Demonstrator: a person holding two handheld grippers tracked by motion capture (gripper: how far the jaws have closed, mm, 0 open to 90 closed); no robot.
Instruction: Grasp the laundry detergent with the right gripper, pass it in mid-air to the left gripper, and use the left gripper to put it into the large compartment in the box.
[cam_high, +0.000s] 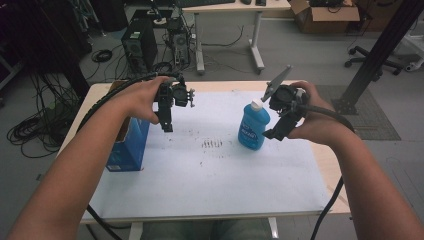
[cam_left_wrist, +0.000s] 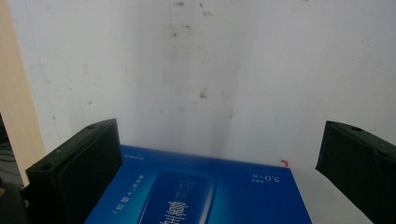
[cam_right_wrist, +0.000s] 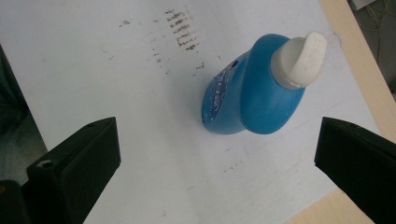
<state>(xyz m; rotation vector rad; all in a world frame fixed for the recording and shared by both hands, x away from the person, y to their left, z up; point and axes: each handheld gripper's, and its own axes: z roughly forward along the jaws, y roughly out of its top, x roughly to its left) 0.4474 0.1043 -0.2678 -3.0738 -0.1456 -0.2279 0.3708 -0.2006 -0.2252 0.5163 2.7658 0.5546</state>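
A blue bottle (cam_high: 253, 127) with a white cap stands upright on the white mat, right of centre. My right gripper (cam_high: 281, 126) hangs just to its right, tilted down toward it, jaws wide open and empty. From the right gripper view the bottle (cam_right_wrist: 252, 91) sits between and beyond the jaws, cap (cam_right_wrist: 299, 55) pointing up toward the camera. A blue box (cam_high: 131, 142) stands at the mat's left edge. My left gripper (cam_high: 167, 121) hovers above and right of it, open and empty. The box top (cam_left_wrist: 201, 191) lies low between the left jaws.
The white mat (cam_high: 210, 170) covers most of a wooden table (cam_high: 336, 172); it carries dark smudges (cam_high: 212, 144) near the middle. Behind the table are computer towers (cam_high: 140, 45), cables on the floor, another desk and a black metal post (cam_high: 380, 50) at the right.
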